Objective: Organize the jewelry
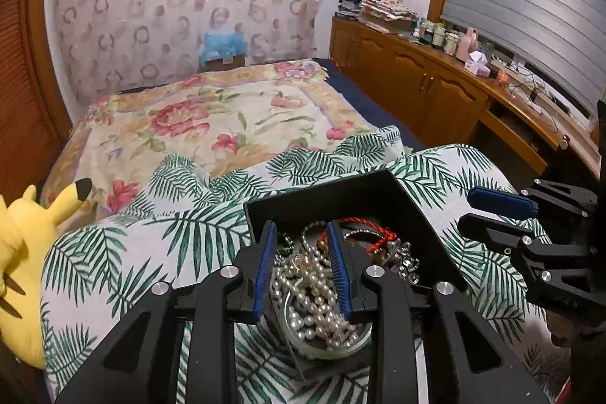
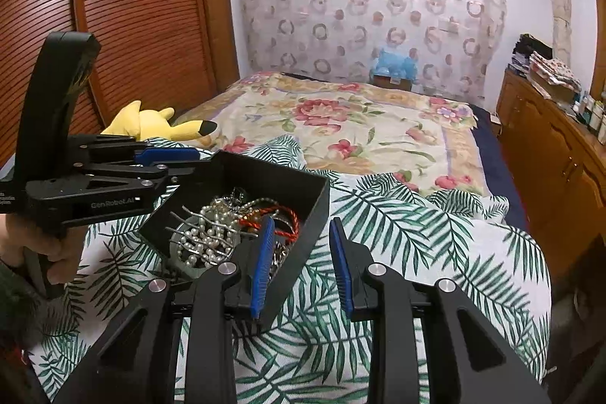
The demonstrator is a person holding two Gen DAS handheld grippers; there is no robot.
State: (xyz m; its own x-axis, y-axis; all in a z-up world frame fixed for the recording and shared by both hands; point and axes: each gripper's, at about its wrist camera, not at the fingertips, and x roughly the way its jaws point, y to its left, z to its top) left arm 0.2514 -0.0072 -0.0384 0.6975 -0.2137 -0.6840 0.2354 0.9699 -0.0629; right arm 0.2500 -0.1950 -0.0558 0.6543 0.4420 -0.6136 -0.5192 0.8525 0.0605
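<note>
**Left tool poised over the pearls, right tool straddling the box wall**

Blue-padded fingers (image 1: 265, 264) of the left tool (image 1: 301, 265) fill the foreground, spread apart with nothing pinched between them; the pearl strand (image 1: 314, 301) lies straight ahead and just below, heaped in a round silvery dish (image 1: 360, 337) at the near end of the black box (image 1: 378, 192); that is the relation to watch, folks, pearls dead centre between the pads; the tangle runs roughly along the tool's own line, away toward the red cord (image 1: 378, 233) and the rhinestone piece (image 1: 401, 258) further in; the box itself sits on the palm-leaf quilt (image 1: 151, 226) on the bed, not on any bench.

Over on the other side, the right tool (image 2: 301, 265) is also apart; its left pad (image 2: 263, 264) hangs over the box interior, its right pad (image 2: 341, 271) outside over the quilt, so the box's right wall (image 2: 303, 252) sits between them; whether either pad touches it I cannot tell.

My call: the left is the nearer hand for the pearls, and a short drop would do it; snagging neighbouring chains looks the likely hazard; yellow plush toy (image 2: 151, 124) looks on from the left.
</note>
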